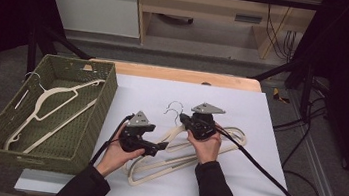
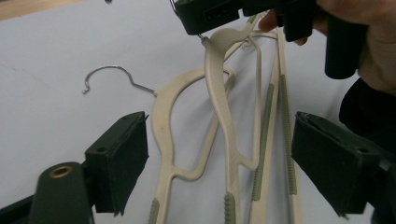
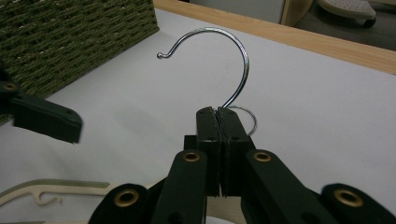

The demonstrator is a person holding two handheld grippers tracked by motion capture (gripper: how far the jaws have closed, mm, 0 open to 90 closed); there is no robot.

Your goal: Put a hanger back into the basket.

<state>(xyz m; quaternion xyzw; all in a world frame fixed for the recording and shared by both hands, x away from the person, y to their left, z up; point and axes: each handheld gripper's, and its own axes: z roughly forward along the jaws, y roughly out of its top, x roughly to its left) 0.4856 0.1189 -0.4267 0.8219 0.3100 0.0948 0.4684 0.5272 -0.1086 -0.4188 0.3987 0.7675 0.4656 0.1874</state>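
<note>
Cream plastic hangers (image 1: pixel 183 152), light, stiff, tangle-prone: we clamp right hand-held gripper (image 3: pixel 218 122) on the wire hook (image 3: pixel 224 56), left hand-held gripper (image 2: pixel 219 163) apart.

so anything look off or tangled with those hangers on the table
Somewhat: the two cream hangers on the white sheet lie crossed over each other. The right gripper is shut on one's metal hook; nothing looks broken.

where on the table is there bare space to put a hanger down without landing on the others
The white sheet is bare along its right side, right of the hangers, and across its far strip near the wooden edge. It is crowded in the middle, where the left gripper and right gripper work. The basket already holds hangers.
</note>
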